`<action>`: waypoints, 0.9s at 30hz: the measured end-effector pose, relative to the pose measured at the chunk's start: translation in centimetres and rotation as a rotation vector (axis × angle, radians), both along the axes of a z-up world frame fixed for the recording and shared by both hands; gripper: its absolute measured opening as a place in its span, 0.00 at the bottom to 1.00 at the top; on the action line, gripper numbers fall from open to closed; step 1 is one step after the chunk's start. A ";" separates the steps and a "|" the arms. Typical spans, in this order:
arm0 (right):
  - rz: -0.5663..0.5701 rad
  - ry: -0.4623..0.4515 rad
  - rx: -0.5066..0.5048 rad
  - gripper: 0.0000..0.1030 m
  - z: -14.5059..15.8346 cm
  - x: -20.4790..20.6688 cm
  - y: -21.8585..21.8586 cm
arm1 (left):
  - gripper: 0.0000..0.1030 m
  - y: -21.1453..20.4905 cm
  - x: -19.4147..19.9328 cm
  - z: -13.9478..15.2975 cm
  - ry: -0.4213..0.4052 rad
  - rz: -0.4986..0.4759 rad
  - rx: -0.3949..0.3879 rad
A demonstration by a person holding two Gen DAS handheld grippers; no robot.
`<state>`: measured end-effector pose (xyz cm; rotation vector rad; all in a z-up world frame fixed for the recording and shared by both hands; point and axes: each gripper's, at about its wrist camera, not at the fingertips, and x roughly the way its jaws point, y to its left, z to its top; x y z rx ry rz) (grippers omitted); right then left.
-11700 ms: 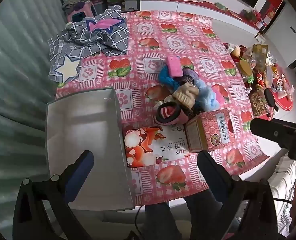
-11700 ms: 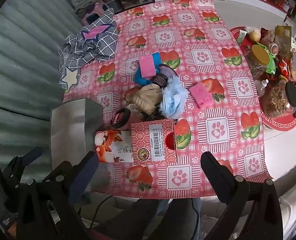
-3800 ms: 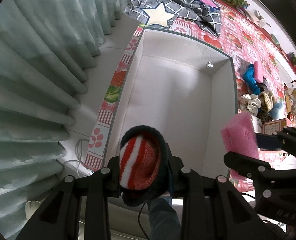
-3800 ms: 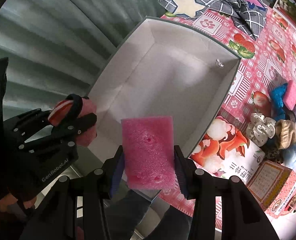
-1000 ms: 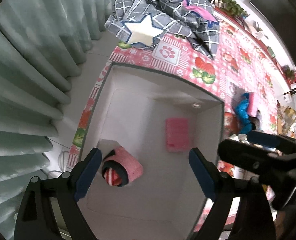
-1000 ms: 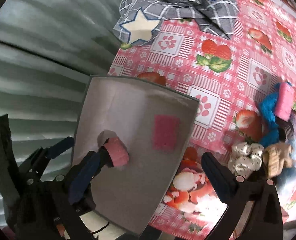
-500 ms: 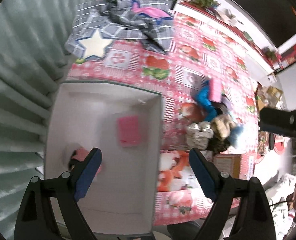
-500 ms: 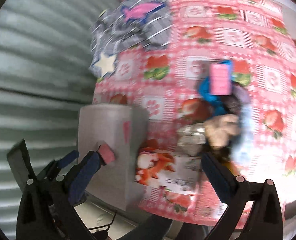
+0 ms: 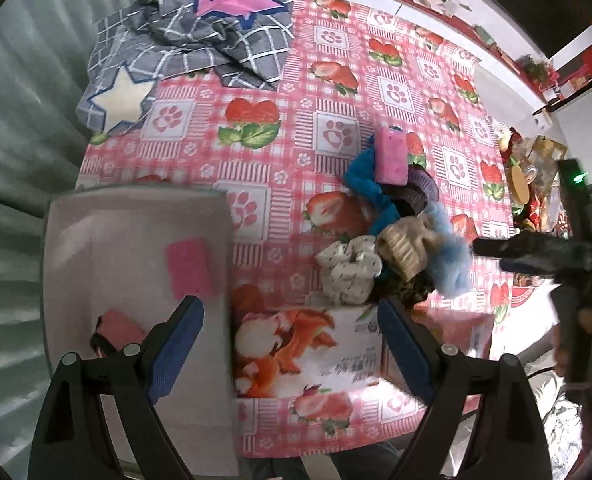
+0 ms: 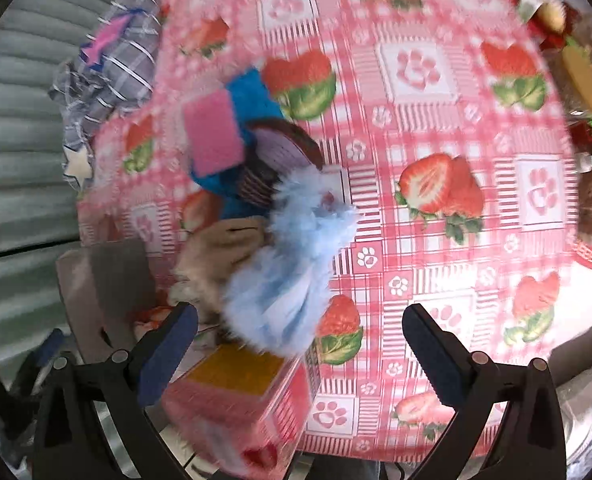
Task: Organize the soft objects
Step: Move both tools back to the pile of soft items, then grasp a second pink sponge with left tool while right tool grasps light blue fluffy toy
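A white box [image 9: 136,216] stands at the table's left edge, holding a pink sponge [image 9: 190,267] and a rolled pink and striped sock [image 9: 116,332]. My left gripper [image 9: 290,354] hangs open over the box's right wall and a printed packet [image 9: 299,344], empty. On the table lies a pile of soft things: another pink sponge [image 9: 391,155] [image 10: 214,132], a blue cloth [image 9: 365,184], a white dotted scrunchie [image 9: 347,268], a beige knit piece [image 9: 401,244] and a light blue fluffy piece [image 10: 292,268]. My right gripper [image 10: 299,348] is open above the fluffy piece, holding nothing.
A grey checked blanket [image 9: 184,36] with a white star lies at the table's far left. A pink carton [image 10: 236,396] sits by the front edge next to the packet. Jars and snacks [image 9: 531,184] crowd the right side. A curtain [image 9: 12,120] hangs left of the table.
Both grippers have swung right, away from over the box toward the pile. The right gripper has dropped closer to the fluffy blue piece. Sponge and sock stay in the box.
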<state>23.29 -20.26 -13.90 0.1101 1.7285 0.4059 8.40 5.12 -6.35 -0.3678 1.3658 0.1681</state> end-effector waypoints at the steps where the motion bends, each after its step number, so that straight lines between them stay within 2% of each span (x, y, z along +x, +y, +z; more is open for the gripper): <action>1: 0.013 0.022 0.008 1.00 -1.1 0.3 0.2 | 0.88 -0.3 0.9 -0.1 0.005 -0.005 0.013; 8: 0.107 0.142 0.009 1.00 -7.3 0.1 1.2 | 0.88 -3.7 9.0 -2.5 0.047 -0.081 0.036; 14: 0.107 0.141 -0.050 1.00 -9.4 -0.3 -1.4 | 0.88 -8.1 16.5 -7.3 0.094 -0.181 0.082; 18: 0.094 0.124 -0.068 1.00 -9.8 -0.3 -3.5 | 0.88 -9.9 19.6 -10.9 0.140 -0.211 0.128; 20: 0.090 0.113 -0.081 1.00 -10.0 -0.3 -4.6 | 0.88 -9.6 20.4 -12.1 0.155 -0.202 0.209; 23: 0.062 0.062 -0.154 1.00 -9.9 0.0 -6.8 | 0.88 -7.0 20.4 -12.2 0.160 -0.152 0.315; 25: 0.031 0.025 -0.179 1.00 -9.5 0.2 -8.4 | 0.88 -4.0 20.0 -11.9 0.175 -0.088 0.320; 27: 0.015 -0.002 -0.178 1.00 -8.9 0.3 -9.4 | 0.88 -1.3 19.4 -11.4 0.180 -0.030 0.279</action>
